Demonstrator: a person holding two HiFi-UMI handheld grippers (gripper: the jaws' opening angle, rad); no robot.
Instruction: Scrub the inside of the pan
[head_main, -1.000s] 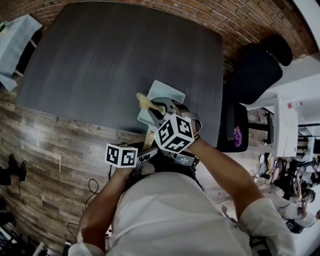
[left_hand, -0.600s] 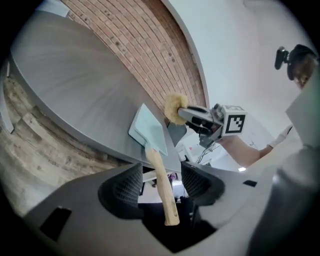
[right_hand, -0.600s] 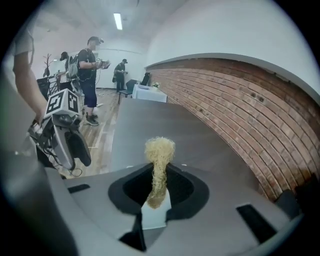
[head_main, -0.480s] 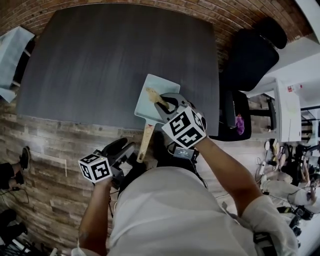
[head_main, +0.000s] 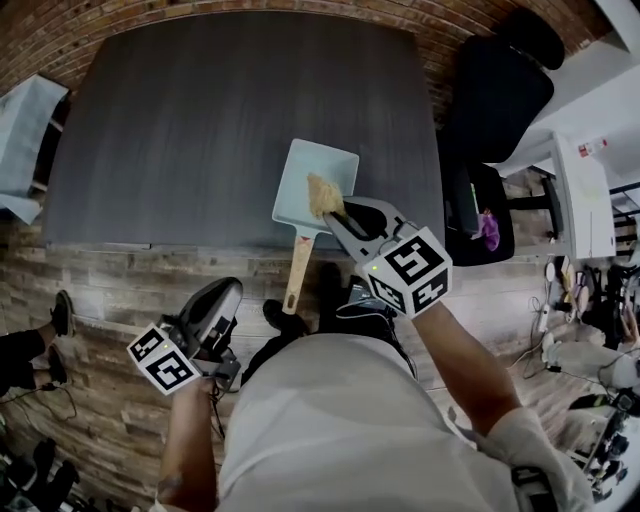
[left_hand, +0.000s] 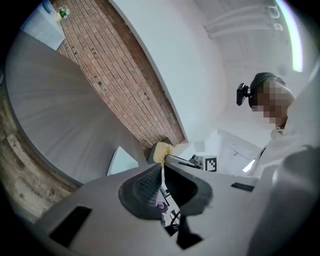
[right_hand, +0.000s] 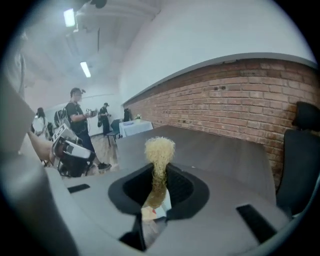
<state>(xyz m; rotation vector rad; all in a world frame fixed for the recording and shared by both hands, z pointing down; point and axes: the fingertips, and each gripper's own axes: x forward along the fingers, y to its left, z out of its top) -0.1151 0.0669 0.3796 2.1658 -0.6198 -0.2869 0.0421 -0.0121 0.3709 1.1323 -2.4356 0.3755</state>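
Left of the pan (head_main: 305, 170) and behind it, the dark table (head_main: 180, 120) lies open. Over the pan's near right corner hangs the right gripper (head_main: 337, 212) with its scrubber (head_main: 322, 195). A black chair (head_main: 495, 95) stands close to the table's right edge.

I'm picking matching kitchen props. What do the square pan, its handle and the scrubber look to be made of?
The pan is pale blue with a smooth matte surface, probably coated or enamelled metal, though the look leaves that open. Its handle is light tan and looks like bare wood. The scrubber is a yellowish frizzy tangle, perhaps plant fibre or plastic mesh.
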